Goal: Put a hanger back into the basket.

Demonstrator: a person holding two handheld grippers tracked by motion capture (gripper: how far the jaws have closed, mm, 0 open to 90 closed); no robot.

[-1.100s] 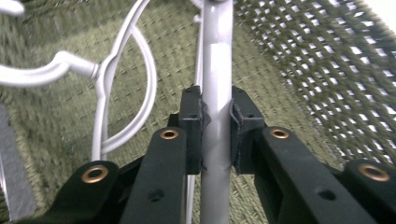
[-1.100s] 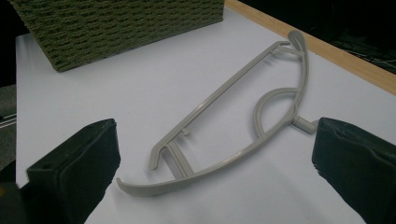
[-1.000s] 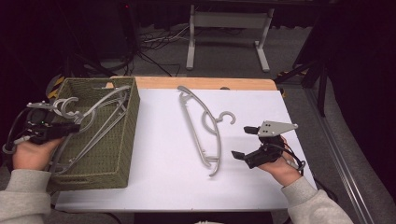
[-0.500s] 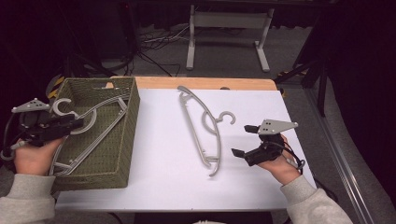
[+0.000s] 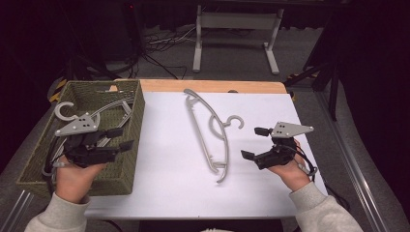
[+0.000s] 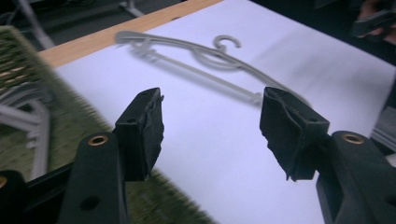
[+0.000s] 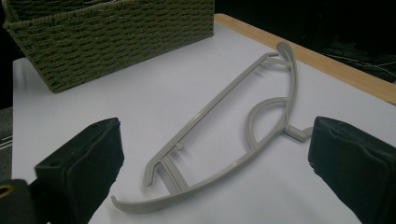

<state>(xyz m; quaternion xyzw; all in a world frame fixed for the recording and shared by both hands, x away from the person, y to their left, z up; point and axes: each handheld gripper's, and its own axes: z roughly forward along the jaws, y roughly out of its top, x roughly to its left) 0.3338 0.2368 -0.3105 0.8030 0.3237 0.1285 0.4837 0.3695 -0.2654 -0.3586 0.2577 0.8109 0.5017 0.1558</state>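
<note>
our left gripper (image 5: 120,138), jaws just opening and empty, hovers over the woven olive basket (image 5: 131,159) of grey hangers; our right gripper (image 5: 256,143) waits wide open, empty, beside the grey plastic hanger (image 5: 209,126) lying mid-surface. next we judge: fetch another.

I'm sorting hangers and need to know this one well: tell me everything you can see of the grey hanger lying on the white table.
The grey hanger looks like moulded plastic: a curved shoulder bar, a straight lower bar, short struts joining them near each end, an inner arch and a small open hook. It lies flat on the white table, long axis running away from the person, hook pointing toward the right claw. It is apart from the woven basket, and neither claw touches it.
</note>
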